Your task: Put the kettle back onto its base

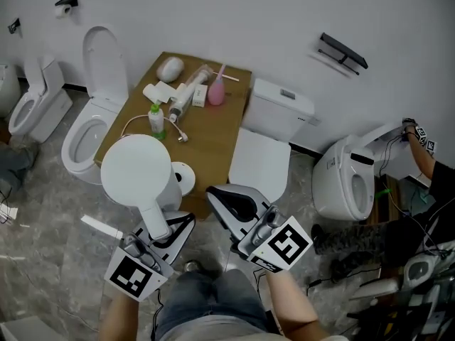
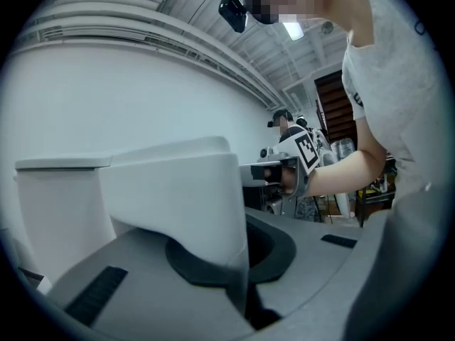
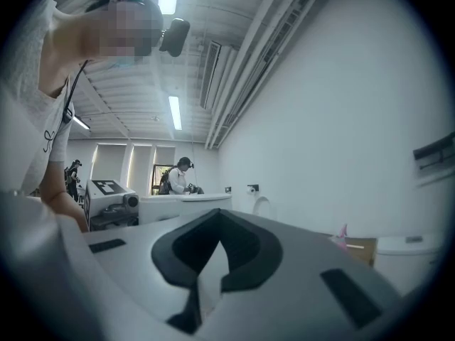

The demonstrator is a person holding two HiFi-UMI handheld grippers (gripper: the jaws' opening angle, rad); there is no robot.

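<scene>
Even, bright overhead light from ceiling strips (image 3: 175,112), soft shadows, heavy fisheye vignetting, perhaps slight motion blur nearby.

We read no text, number or brand; coded square markers stand on the left gripper (image 1: 174,227) and right gripper (image 1: 217,199) cubes.

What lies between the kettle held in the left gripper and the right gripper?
Head view: a round white base with a dark centre, on the table's near edge, sits between them.
</scene>
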